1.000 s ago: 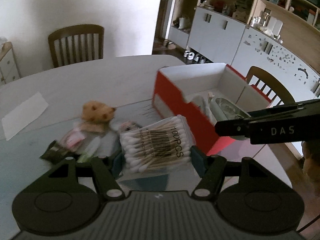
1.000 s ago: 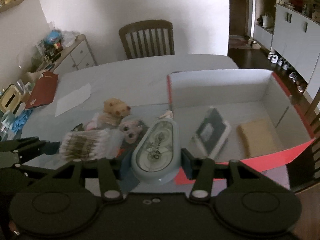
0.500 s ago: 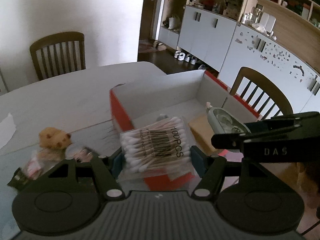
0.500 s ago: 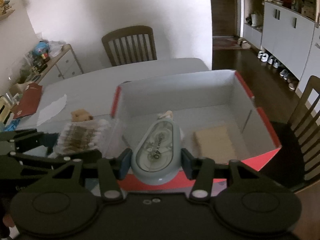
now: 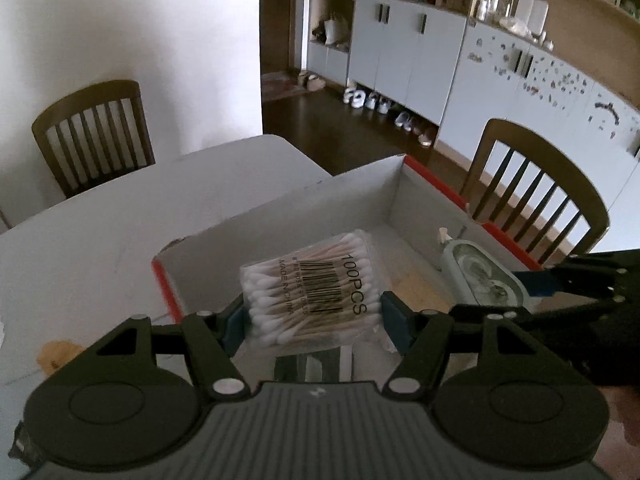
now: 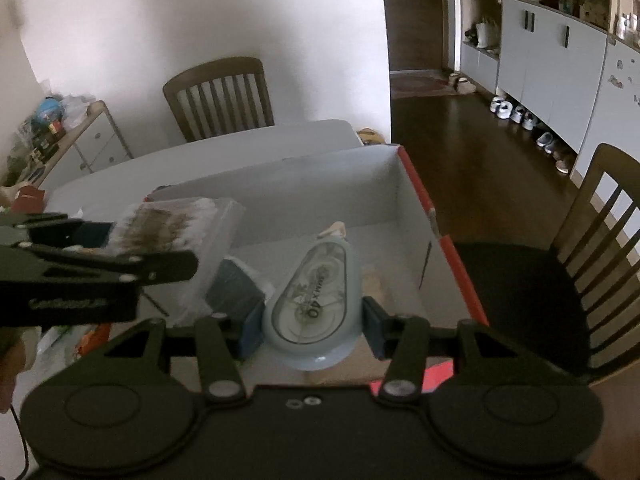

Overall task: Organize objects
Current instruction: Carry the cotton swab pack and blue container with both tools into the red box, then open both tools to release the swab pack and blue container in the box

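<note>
My left gripper (image 5: pixel 314 320) is shut on a clear pack of cotton swabs (image 5: pixel 316 286) and holds it above the open red and white box (image 5: pixel 356 200). My right gripper (image 6: pixel 312 328) is shut on a pale blue correction tape dispenser (image 6: pixel 310 308) and holds it over the same box (image 6: pixel 416 196). The dispenser (image 5: pixel 478 276) also shows at the right of the left wrist view, and the swab pack (image 6: pixel 168 228) at the left of the right wrist view. A dark booklet (image 6: pixel 236 292) and a tan pad (image 6: pixel 384 284) lie in the box.
The box stands on a pale table (image 5: pixel 100 240). A small brown plush toy (image 5: pixel 56 356) lies on the table left of the box. Wooden chairs (image 5: pixel 94 132) stand at the far side and at the right (image 6: pixel 600 240).
Both grippers have moved right from the pile of small items to above the box, each carrying its object. The box interior now fills both views.
</note>
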Action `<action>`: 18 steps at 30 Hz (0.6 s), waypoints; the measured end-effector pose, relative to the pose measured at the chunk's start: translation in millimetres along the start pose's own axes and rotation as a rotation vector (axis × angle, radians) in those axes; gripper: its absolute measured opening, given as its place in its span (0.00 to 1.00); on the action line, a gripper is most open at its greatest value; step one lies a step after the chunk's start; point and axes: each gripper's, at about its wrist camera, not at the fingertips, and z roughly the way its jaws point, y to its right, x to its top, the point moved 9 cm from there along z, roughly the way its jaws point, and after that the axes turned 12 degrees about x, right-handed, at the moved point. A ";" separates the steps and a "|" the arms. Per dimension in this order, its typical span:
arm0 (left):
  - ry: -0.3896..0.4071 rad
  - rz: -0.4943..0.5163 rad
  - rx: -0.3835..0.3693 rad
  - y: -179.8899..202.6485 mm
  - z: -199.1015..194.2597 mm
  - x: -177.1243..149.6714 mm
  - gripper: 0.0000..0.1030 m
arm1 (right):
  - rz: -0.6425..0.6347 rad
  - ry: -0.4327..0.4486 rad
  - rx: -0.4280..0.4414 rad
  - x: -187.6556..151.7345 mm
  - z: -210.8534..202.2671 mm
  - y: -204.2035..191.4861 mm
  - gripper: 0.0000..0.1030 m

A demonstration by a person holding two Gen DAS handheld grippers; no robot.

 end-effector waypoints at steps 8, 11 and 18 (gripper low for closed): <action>-0.084 0.009 -0.006 20.4 49.4 13.3 0.66 | -0.015 -0.047 -0.007 -2.3 23.1 14.7 0.49; -0.115 0.031 -0.007 28.1 66.3 13.1 0.66 | -0.014 -0.067 -0.007 -4.5 30.9 19.1 0.49; -0.208 0.015 -0.018 34.7 98.4 5.1 0.66 | -0.010 -0.120 -0.017 -14.5 48.6 27.7 0.49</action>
